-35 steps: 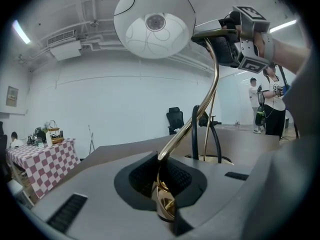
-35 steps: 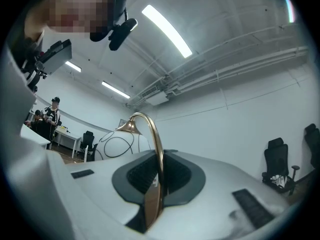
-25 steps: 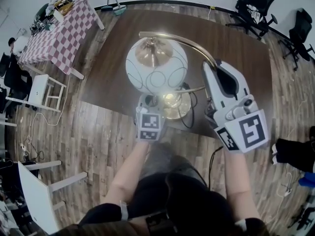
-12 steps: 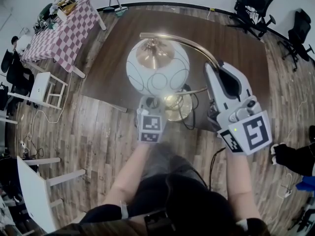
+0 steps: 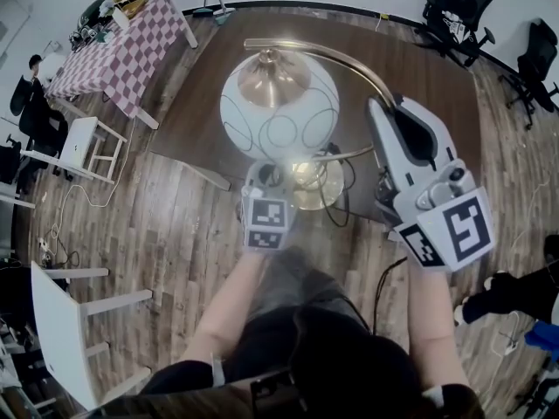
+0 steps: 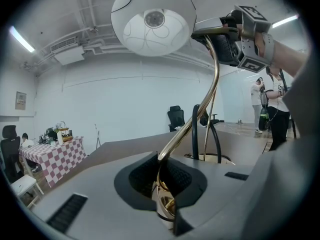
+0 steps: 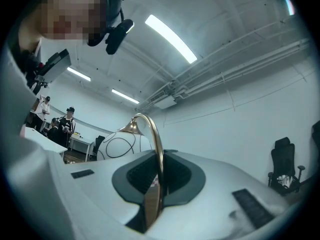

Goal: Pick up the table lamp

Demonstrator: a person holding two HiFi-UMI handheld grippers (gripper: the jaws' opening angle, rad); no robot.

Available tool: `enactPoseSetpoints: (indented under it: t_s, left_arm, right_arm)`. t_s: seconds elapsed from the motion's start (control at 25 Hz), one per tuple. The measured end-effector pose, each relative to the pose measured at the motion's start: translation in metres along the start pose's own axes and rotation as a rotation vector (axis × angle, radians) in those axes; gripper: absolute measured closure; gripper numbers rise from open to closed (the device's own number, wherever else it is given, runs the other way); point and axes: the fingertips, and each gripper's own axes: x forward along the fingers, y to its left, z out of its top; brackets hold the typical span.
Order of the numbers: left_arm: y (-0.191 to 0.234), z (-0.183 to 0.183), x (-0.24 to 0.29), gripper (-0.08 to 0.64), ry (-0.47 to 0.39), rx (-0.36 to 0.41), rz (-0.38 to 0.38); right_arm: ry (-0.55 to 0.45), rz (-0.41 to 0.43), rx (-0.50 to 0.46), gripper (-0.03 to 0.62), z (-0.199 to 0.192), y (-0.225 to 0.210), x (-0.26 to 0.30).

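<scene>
Lamp (image 5: 278,112) gripped by both grippers over a dark table (image 5: 437,85). Left gripper (image 6: 165,186) jaws are clenched on the brass stem (image 6: 187,127) low down; its view shows the stem rising from the jaws, then arching to the globe (image 6: 152,19) overhead. Right gripper (image 7: 156,184) jaws clamp the arc higher up. Only the head view shows the base (image 5: 316,184), just beside the left jaws.

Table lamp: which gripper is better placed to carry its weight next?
Probably the left gripper: its jaws are shut on the table lamp's stem just above the base; the right gripper pinches the high arch.
</scene>
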Motion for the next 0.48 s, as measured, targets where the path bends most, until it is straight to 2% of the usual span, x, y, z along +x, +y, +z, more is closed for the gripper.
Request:
enactPoseSetpoints:
  t_s: [0.32, 0.48]
  left_arm:
    - [0.001, 0.006, -0.021, 0.548, 0.009, -0.008, 0.011]
    - [-0.003, 0.007, -0.026, 0.548, 0.007, -0.008, 0.012]
  right_arm:
    - [-0.013, 0.034, 0.002, 0.571, 0.014, 0.016, -0.006]
    - [-0.017, 0.030, -0.028, 0.571, 0.018, 0.019, -0.011]
